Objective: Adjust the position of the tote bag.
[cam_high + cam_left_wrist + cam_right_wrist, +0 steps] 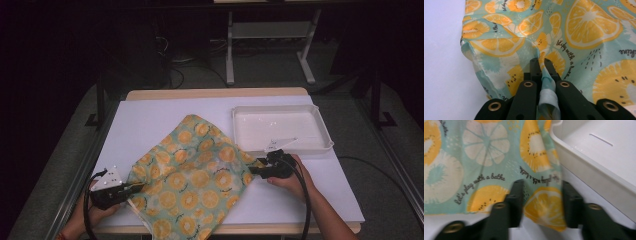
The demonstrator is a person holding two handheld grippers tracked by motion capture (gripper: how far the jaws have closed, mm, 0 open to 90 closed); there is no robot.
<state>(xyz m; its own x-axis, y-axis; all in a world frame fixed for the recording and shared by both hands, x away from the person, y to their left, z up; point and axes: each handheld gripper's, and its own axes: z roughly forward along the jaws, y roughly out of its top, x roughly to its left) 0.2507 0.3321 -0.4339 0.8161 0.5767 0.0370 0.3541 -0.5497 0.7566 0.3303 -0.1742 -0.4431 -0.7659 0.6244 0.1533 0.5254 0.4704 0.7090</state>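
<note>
While one cloth (192, 177) lies flat, one tray (327, 145) sits beside.

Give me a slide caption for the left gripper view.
Left gripper pinches a fold of the orange-slice cloth on the white table.

Dim, dark room beyond the table (150, 125); soft overhead light, weak shadows. Mild glare inside the tray (280, 127). Sharp close-up of the cloth (579, 32); blurred, smeared toward the bottom in the right gripper view.
</note>
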